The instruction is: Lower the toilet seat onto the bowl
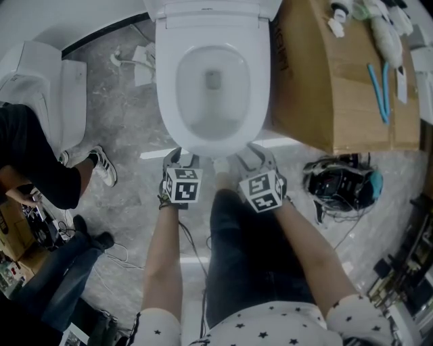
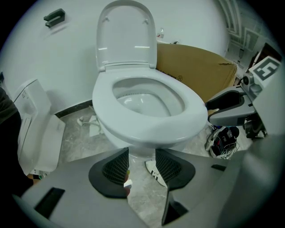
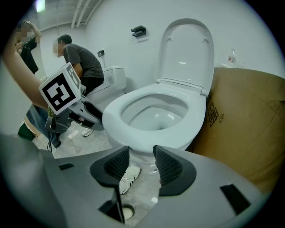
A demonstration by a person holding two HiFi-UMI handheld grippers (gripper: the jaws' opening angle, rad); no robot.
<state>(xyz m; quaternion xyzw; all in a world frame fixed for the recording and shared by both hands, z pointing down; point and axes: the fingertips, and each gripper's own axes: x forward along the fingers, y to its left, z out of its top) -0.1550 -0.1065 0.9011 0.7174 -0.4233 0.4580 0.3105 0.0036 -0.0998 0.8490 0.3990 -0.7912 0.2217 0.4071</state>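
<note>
The white toilet seat (image 1: 166, 101) lies flat on the bowl, while the lid (image 1: 210, 10) stands upright against the wall. My left gripper (image 1: 181, 157) hangs just in front of the bowl's front edge, left of centre, open with nothing between its jaws. My right gripper (image 1: 254, 154) sits beside it, right of centre, also open and empty. In the left gripper view the seat (image 2: 147, 129) fills the middle above the left gripper (image 2: 141, 162), with the lid (image 2: 127, 35) raised behind. The right gripper view shows the seat (image 3: 120, 129), the lid (image 3: 187, 49) and the right gripper (image 3: 141, 160).
A large cardboard box (image 1: 338, 88) stands tight against the toilet's right side. A second white toilet (image 1: 40, 88) and a crouching person (image 1: 40, 169) are at the left. A dark bag with cables (image 1: 342, 186) lies on the floor at right. A white shoe (image 2: 156, 171) is below the bowl.
</note>
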